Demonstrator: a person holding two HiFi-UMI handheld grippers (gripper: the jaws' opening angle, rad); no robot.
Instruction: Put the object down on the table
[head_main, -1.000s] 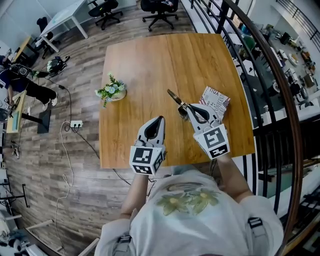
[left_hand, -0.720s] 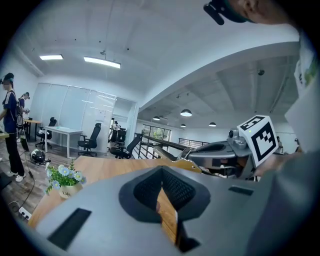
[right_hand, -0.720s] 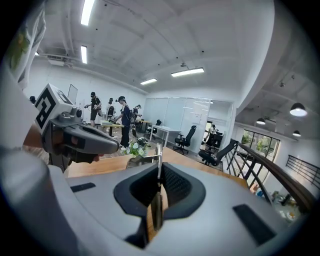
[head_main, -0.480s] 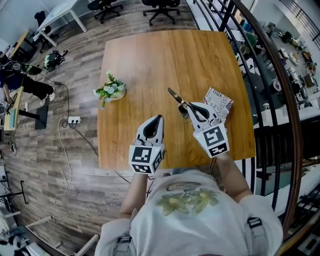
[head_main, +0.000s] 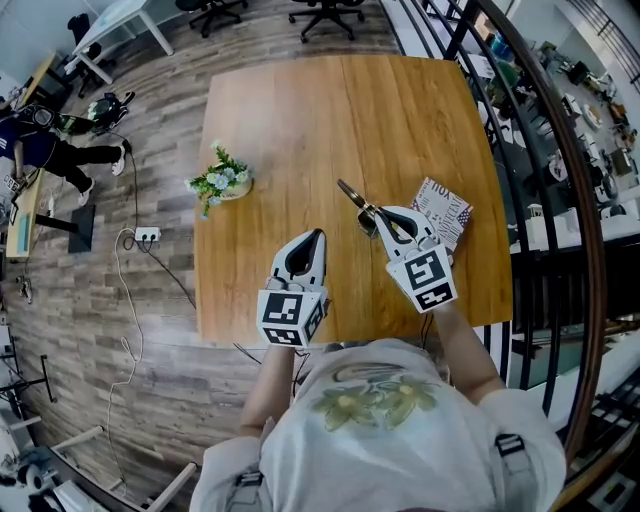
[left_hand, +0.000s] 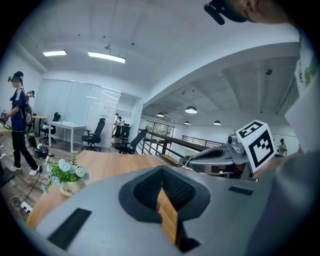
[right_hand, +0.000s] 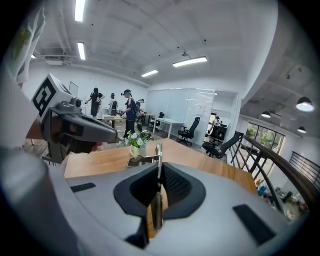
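Pinched shut on a thin metal utensil (head_main: 350, 192) with the right gripper (head_main: 374, 214); left gripper (head_main: 319, 237) closed, empty. Released too high over the table (head_main: 300, 110), risks clattering and skidding beyond the tips.

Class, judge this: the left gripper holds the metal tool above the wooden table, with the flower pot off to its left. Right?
Not quite: the right gripper holds the metal tool, as the right gripper view shows. The wooden table and flower pot are as stated.
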